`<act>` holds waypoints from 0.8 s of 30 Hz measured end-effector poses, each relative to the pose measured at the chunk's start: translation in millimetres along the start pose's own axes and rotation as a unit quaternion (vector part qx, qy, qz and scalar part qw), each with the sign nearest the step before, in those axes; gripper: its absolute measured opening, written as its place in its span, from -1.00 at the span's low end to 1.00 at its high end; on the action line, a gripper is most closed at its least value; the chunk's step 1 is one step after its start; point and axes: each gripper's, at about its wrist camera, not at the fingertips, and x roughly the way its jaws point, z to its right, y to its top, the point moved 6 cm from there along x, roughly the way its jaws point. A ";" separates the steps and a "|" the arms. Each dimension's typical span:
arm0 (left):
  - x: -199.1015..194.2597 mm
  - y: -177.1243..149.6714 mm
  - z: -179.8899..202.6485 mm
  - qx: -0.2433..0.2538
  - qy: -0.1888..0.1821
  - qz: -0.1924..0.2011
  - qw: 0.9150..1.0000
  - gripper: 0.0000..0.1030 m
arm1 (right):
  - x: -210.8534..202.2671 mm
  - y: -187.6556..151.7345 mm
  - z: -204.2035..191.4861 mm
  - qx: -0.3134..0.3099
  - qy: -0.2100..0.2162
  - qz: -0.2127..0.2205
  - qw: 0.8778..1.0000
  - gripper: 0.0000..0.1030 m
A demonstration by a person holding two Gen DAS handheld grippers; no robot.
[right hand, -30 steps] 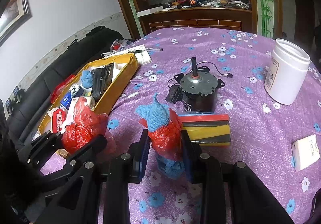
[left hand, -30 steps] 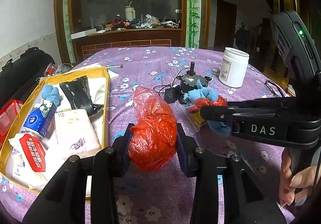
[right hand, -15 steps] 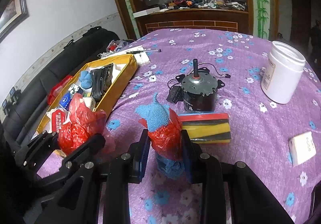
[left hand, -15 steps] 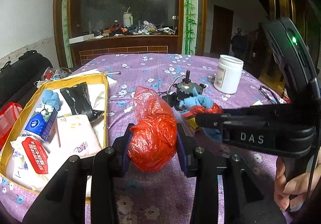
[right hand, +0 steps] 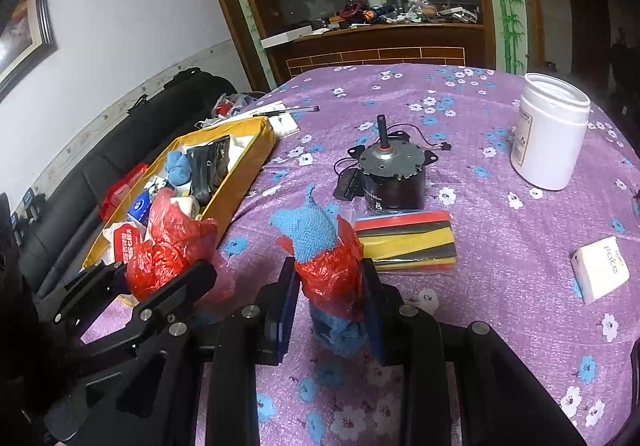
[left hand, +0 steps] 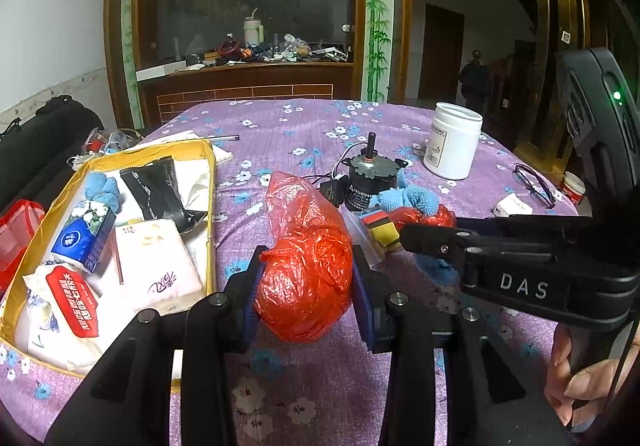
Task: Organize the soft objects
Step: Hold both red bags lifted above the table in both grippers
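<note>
Yellow card box (left hand: pixel 212 182), far left on the purple cloth (left hand: pixel 320 386): holds tissue packs (left hand: pixel 160 262), a wipes pouch (left hand: pixel 72 298), a blue cloth (left hand: pixel 102 186) and a black sachet (left hand: pixel 156 186).

Red bag (left hand: pixel 308 266), just right of the box: thin crinkled plastic, balled up, clamped between the pads of the left gripper (left hand: pixel 306 286). Jaws nearly closed, squeezing the ball's middle. Judged very light, soft and slippery; a grip across the bulk suits it better than one on a loose flap (the film would slide or tear).

Blue knit (right hand: pixel 308 230) wrapped in a second red bag (right hand: pixel 332 278), centre: pinched by the right gripper (right hand: pixel 330 310), jaws narrow, pads on the wrapped waist, knit showing above and below. Judged light and limp; the bare ends will droop.

Striped foam block (right hand: pixel 408 242), just behind the knit, lying flat in a clear sleeve.

Motor (right hand: pixel 390 174) with shaft and leads: hard, not for sorting.

White jar (right hand: pixel 550 138), far right, upright.

Small white carton (right hand: pixel 600 270), nearest the right edge.
</note>
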 end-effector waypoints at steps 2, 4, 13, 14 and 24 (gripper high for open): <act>0.7 0.1 0.6 0.001 0.002 -0.001 1.000 -0.30 | -0.8 -0.6 -1.4 -0.003 0.002 0.001 1.000 -0.40; 1.2 0.2 1.3 0.003 0.002 -0.002 1.000 -0.30 | -1.4 -0.7 -2.2 -0.004 0.004 0.002 1.000 -0.40; 2.1 1.5 -4.8 -0.002 0.004 -0.003 1.000 -0.30 | 0.3 -1.2 0.1 -0.001 0.008 -0.001 1.000 -0.40; 1.7 1.6 -5.9 -0.002 0.004 -0.003 1.000 -0.30 | 0.6 -1.4 0.0 -0.002 0.008 -0.002 1.000 -0.40; -2.1 3.3 -12.1 -0.009 0.006 0.000 1.000 -0.30 | 3.2 -2.5 0.5 0.000 0.006 -0.005 1.000 -0.40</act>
